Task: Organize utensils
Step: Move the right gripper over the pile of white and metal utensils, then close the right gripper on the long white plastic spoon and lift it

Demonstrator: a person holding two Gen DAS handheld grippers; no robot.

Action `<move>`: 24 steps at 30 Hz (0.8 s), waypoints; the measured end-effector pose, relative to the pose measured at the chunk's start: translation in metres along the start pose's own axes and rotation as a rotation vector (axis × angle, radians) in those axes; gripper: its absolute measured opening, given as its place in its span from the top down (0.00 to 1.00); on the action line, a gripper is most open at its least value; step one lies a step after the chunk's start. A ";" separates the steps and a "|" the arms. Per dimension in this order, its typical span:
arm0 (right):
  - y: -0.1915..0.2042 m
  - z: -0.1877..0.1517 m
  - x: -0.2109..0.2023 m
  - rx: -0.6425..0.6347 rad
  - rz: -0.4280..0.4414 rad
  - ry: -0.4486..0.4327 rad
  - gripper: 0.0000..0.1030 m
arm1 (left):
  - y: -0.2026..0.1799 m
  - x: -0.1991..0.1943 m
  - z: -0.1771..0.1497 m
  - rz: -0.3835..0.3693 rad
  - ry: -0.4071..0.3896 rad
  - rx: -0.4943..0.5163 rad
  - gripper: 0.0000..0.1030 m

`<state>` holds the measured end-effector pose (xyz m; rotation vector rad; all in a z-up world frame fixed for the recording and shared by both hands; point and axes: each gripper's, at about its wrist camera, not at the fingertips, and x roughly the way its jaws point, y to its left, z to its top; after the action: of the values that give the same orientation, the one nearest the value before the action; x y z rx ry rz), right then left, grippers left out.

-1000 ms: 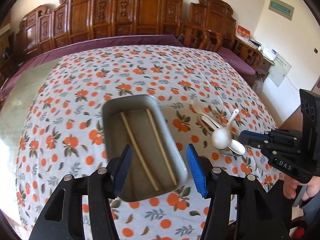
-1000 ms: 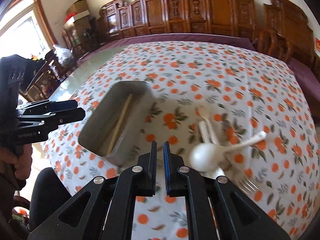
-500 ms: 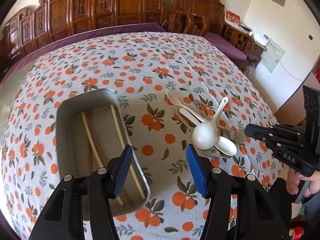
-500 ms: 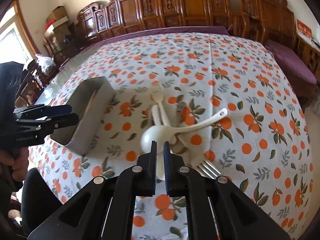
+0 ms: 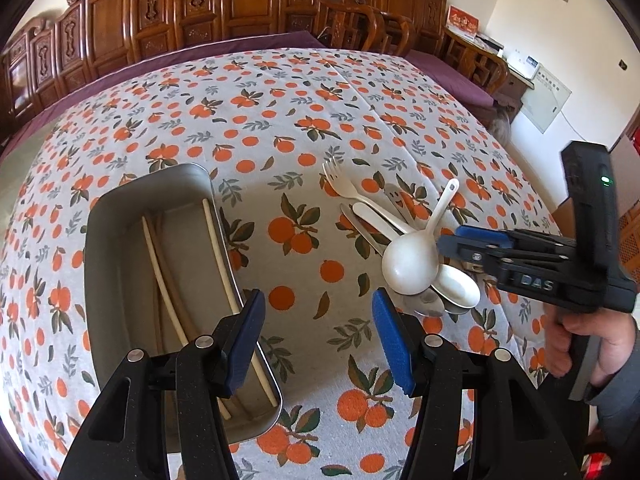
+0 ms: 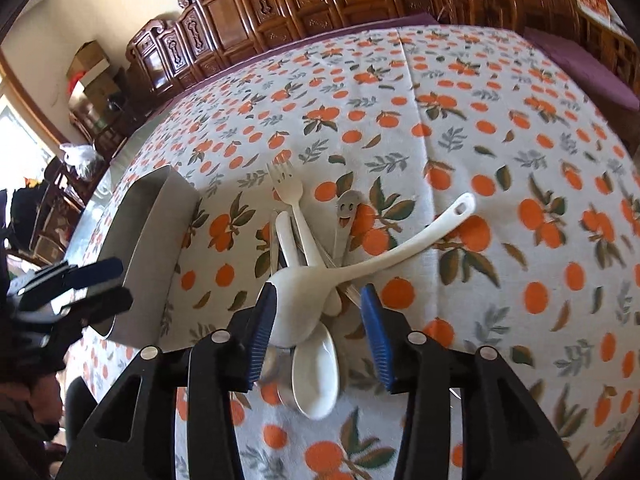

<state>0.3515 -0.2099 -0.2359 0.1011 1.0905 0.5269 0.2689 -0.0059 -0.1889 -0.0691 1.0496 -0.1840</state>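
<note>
A grey metal tray (image 5: pixel 120 216) with pale chopsticks (image 5: pixel 162 276) in it lies at the left of the orange-print cloth. To its right is a pile of utensils: a big white ladle spoon (image 5: pixel 408 266), a white fork (image 5: pixel 340 184), a smaller white spoon (image 5: pixel 458 288) and a metal spoon with a smiley handle (image 6: pixel 347 205). My left gripper (image 5: pixel 318 336) stands open over the tray's right rim and bare cloth, holding nothing. My right gripper (image 6: pixel 318 320) hangs low over the pile, jaws opening. The ladle spoon's bowl (image 6: pixel 296 300) lies between its fingers, ungripped.
Carved wooden chairs (image 5: pixel 248 0) line the table's far side, over a purple undercloth (image 5: pixel 448 72). A person's hand (image 5: pixel 576 344) holds the right gripper's handle at the table's right edge. My left gripper (image 6: pixel 80 284) shows beside the tray (image 6: pixel 152 232) in the right wrist view.
My right gripper came down and forward over the utensil pile, and its jaws went from shut to apart around the ladle's bowl. My left gripper shifted right, from over the tray to its right rim.
</note>
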 end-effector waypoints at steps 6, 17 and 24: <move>0.004 0.004 0.018 0.035 0.022 0.016 0.55 | -0.003 0.001 -0.002 -0.004 0.003 0.005 0.49; 0.015 0.010 0.029 0.048 0.036 0.041 0.64 | -0.004 -0.005 -0.005 -0.001 -0.002 0.007 0.49; 0.017 0.014 0.017 0.078 0.086 0.020 0.81 | -0.004 -0.010 -0.007 -0.001 -0.010 0.006 0.49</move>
<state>0.3641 -0.1852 -0.2375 0.2120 1.1296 0.5640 0.2580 -0.0077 -0.1835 -0.0652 1.0390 -0.1878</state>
